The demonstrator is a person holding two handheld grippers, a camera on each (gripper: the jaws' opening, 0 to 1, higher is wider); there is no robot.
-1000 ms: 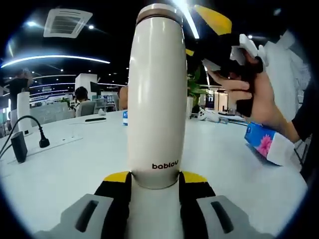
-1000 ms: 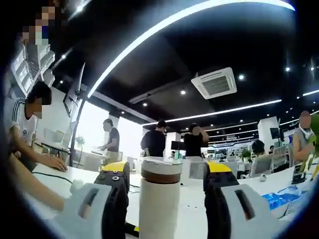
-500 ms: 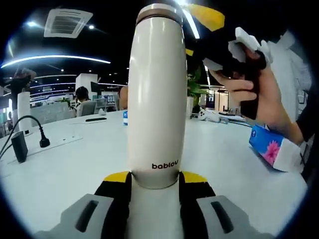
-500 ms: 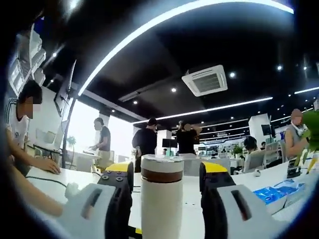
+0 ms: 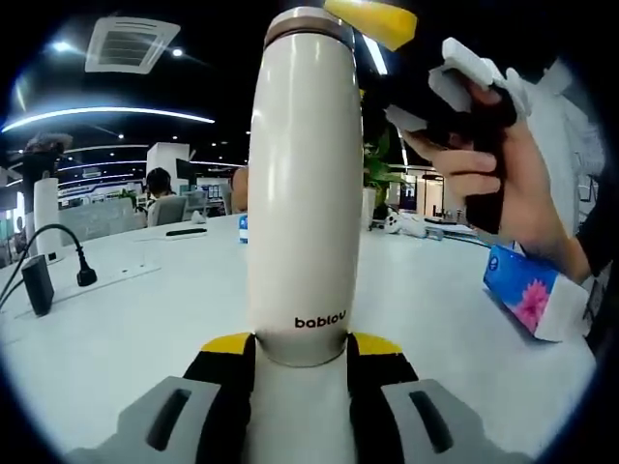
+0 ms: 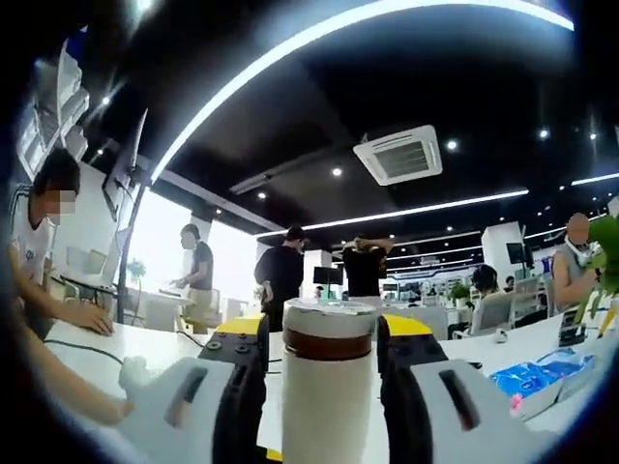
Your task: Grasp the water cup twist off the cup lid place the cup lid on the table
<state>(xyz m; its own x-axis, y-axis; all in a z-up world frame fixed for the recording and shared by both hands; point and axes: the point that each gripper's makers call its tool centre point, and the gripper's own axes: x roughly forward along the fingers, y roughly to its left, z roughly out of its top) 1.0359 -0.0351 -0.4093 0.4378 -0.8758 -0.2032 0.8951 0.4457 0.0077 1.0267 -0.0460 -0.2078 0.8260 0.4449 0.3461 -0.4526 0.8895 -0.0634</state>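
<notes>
A tall cream water cup [image 5: 305, 193] marked "bablou" stands upright over the white table [image 5: 116, 319], and my left gripper [image 5: 302, 348] is shut on its lower part. Its cup lid [image 5: 309, 21], set off by a brown band, is on top. A hand brings my right gripper in from the upper right, and one yellow fingertip [image 5: 372, 19] is right beside the lid. In the right gripper view the cup lid [image 6: 329, 324] stands between the jaws of my right gripper [image 6: 322, 333], which are open, close on both sides, with a thin gap on the left.
A blue tissue pack [image 5: 527, 290] lies on the table to the right. At the far left are a black plug with its cable [image 5: 82, 275] and a black adapter [image 5: 37, 285]. Blue packets [image 6: 527, 377] lie at the right. A seated person's arm [image 6: 58, 319] rests at the left.
My right gripper has moved in over the cup's top, and its jaws have narrowed around the lid. The left gripper and the cup have stayed still.
</notes>
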